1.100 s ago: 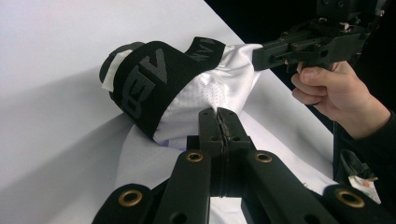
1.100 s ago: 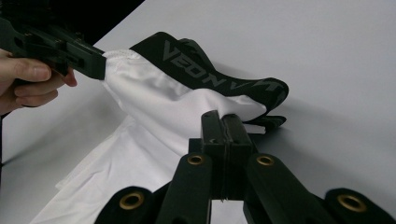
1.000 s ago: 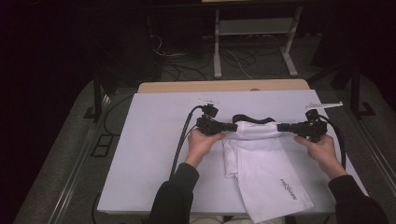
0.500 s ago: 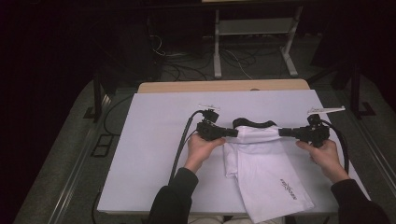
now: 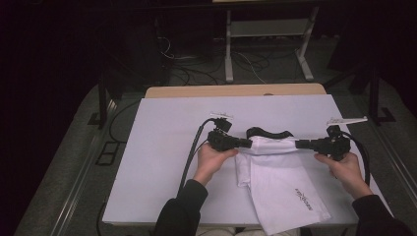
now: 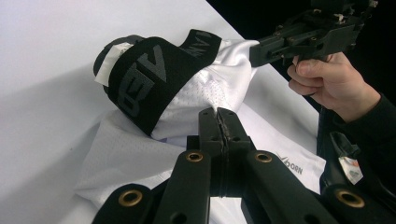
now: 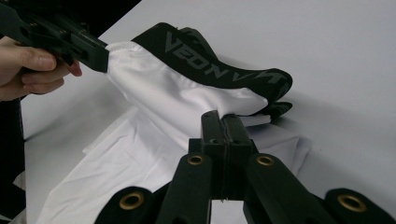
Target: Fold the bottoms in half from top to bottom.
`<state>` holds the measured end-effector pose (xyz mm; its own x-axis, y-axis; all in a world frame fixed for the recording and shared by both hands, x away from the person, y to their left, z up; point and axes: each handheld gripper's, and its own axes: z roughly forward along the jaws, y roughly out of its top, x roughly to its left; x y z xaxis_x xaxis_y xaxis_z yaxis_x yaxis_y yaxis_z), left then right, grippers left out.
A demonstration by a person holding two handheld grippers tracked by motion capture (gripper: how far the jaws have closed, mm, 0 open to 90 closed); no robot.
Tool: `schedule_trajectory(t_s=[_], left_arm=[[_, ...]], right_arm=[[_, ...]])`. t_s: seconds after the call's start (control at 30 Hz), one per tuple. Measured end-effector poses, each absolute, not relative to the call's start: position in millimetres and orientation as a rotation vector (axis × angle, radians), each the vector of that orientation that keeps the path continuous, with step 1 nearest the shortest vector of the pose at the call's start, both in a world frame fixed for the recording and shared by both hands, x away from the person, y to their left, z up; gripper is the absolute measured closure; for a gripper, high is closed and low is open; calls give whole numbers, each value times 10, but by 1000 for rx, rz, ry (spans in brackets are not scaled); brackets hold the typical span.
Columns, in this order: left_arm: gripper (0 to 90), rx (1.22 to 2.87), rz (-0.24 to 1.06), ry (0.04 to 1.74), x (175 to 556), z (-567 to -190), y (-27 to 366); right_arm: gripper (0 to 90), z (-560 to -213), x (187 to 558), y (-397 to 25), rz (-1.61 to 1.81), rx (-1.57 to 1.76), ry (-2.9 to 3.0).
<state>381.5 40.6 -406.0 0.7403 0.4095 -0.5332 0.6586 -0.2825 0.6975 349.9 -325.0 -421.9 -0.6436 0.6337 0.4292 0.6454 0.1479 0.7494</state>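
White shorts (image 5: 280, 184) with a black lettered waistband (image 5: 268, 132) lie on the white table (image 5: 167, 147); their legs trail over the near edge. My left gripper (image 5: 249, 143) is shut on the left end of the waist, and white mesh fabric (image 6: 205, 93) is pinched between its jaws under the waistband (image 6: 149, 70). At the right end of the waist, my right gripper (image 5: 298, 144) is shut on the cloth (image 7: 187, 102) just below the waistband (image 7: 210, 65). The waist hangs stretched between the two, lifted a little off the table.
A tan board edge (image 5: 236, 91) borders the table's far side. Beyond it, cables and a metal stand (image 5: 265, 44) sit on the dark floor. Black cables trail from both grippers across the table. Bare white surface lies left of my left hand (image 5: 211, 160).
Both grippers have moved apart and slightly toward me, pulling the waist straighter between them. Each keeps its hold.
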Motion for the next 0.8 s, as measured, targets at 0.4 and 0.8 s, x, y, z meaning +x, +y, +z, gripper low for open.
schedule_trajectory(t_s=[0.4, 0.8], left_arm=[[887, 1950, -322, 770, 3650, -4022, 390], [887, 1966, -364, 725, 3472, -4006, 339]], right_arm=[[888, -4202, 3310, -3263, -1537, -1290, -2391], [888, -4203, 3170, -3317, -1511, -1274, -2392]])
